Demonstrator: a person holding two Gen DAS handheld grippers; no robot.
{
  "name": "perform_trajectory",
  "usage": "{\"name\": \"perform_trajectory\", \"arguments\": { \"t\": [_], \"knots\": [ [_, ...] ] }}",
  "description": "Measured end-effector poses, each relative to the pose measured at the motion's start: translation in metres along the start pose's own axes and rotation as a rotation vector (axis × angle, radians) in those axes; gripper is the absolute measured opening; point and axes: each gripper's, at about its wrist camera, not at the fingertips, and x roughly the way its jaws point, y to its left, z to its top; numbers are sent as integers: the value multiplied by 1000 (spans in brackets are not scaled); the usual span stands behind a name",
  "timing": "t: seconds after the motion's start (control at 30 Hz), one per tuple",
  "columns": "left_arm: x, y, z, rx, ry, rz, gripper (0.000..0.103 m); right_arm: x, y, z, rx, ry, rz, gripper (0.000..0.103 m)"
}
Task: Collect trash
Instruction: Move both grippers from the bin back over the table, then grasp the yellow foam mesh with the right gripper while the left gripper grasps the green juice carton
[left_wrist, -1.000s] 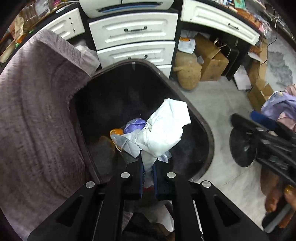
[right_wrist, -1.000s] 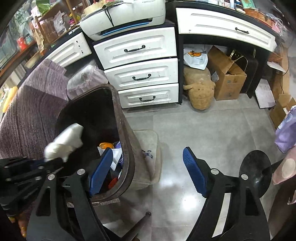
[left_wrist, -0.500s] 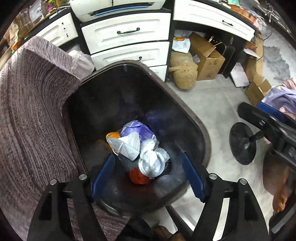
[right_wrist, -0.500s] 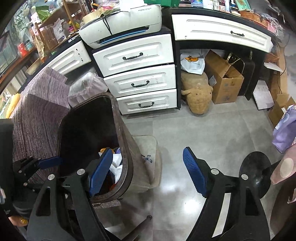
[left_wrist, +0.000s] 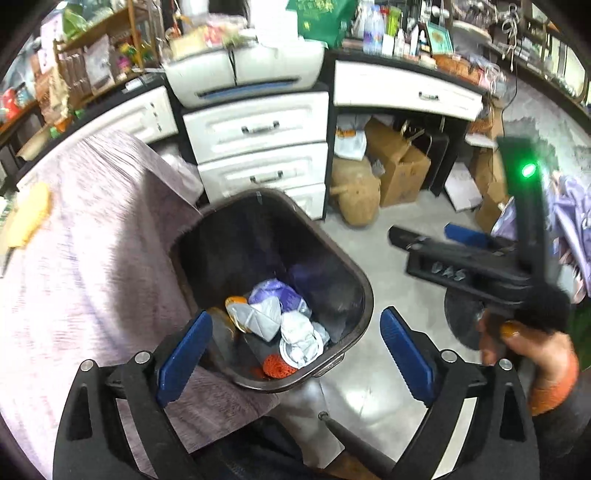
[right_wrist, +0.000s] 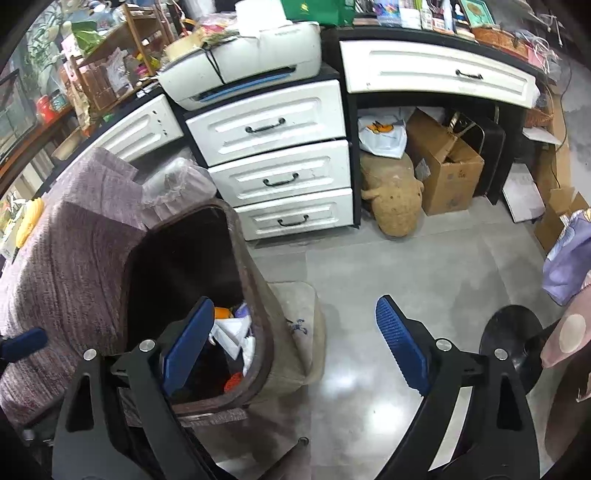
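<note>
A dark brown trash bin (left_wrist: 365, 295) stands on the floor beside a purple-covered sofa; it also shows in the right wrist view (right_wrist: 255, 280). Inside lie crumpled white paper (left_wrist: 301, 334), a white face mask (left_wrist: 264, 319), a purple wrapper (left_wrist: 275, 291) and orange scraps (left_wrist: 275, 365). My left gripper (left_wrist: 295, 356) is open and empty, high above the bin's near rim. My right gripper (right_wrist: 295, 347) is open and empty, over the bin's right side and the floor. The right gripper's body (left_wrist: 461, 266) shows in the left wrist view, held in a hand.
White drawers (right_wrist: 277, 162) with a printer (right_wrist: 243, 70) on top stand behind the bin. Cardboard boxes (right_wrist: 443, 166) and a tan plush (right_wrist: 395, 199) sit under the desk. A black round chair base (right_wrist: 513, 343) is on the floor at right. The sofa (left_wrist: 92, 258) is at left.
My left gripper opened and dropped the white crumpled paper into the bin, then rose and pulled back. The right gripper stayed open and nearly still.
</note>
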Motion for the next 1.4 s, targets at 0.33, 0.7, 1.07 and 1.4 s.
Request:
{"name": "perform_trajectory", "arguments": {
  "t": [0.33,0.7,1.07,1.4],
  "knots": [
    [-74,53,3,-97,-163,96,98,-52,68,23,-135,-248,86,97],
    [-125,133,-19,-218,-228,255,98,-61,174,39,-355,-253,206,97],
    [-151,243,-64,-376,-199,387,97,-62,276,32,-545,-198,317,97],
    [-147,310,-74,-444,-140,361,97,-29,363,33,-696,-67,404,97]
  ]
}}
